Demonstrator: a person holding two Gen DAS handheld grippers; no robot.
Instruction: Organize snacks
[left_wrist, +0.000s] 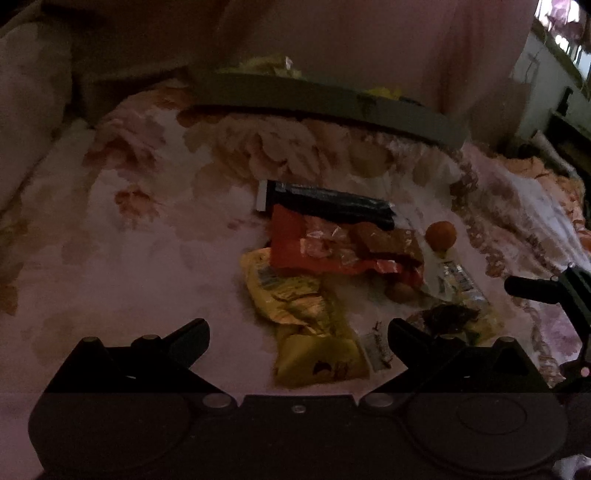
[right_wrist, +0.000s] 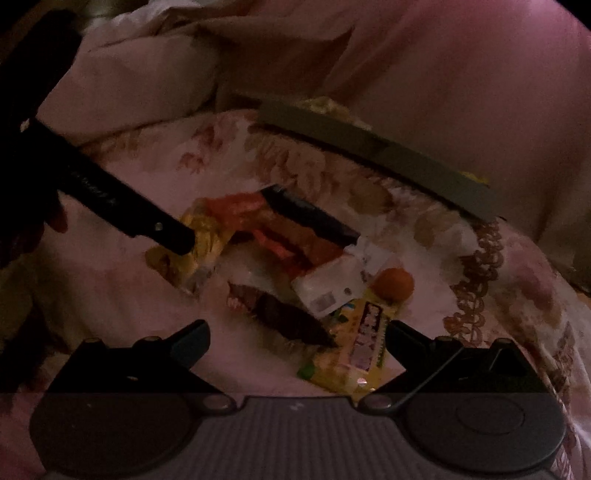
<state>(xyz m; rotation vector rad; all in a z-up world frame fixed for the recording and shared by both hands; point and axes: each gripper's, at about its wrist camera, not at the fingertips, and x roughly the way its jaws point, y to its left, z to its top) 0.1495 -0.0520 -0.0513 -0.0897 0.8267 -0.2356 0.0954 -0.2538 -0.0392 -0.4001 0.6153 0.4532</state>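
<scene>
Both claws are hovering wide open over the bedding with nothing between their fingers: the left gripper (left_wrist: 298, 338) is hanging over the yellow bag (left_wrist: 306, 325), and the right gripper (right_wrist: 297, 339) is poised above the dark wrapper (right_wrist: 284, 314) and the yellow bar packet (right_wrist: 354, 350). Snacks are lying in a loose heap on the floral bedspread (left_wrist: 155, 206): the orange bag (left_wrist: 332, 245) is overlapping the long black packet (left_wrist: 325, 203), the yellow bag is tucked partly under the orange one, and a small orange fruit (left_wrist: 440, 233) is sitting just beside the heap. Further back, the grey tray (left_wrist: 332, 103) is resting on the bed with yellow packets already showing above its rim; it is judged to be the destination, though this cannot be confirmed. Several risks are presenting themselves. Lighting is very dim, so package edges are reading poorly and a closing claw is likely to catch two overlapping wrappers at once or a fold of cloth. Crinkled foil is offering a slippery, yielding hold, so a bag could be sliding out during the carry. Soft bedding is giving under pressure, which may be pushing a packet down rather than letting the fingers get under it. Being round, the fruit is liable to be rolling away if the heap is disturbed. In the right wrist view one finger (right_wrist: 173, 236) of the left gripper is reaching over the same heap, so the two tools are working close enough to collide. Contents of the tray cannot be made out in full.
</scene>
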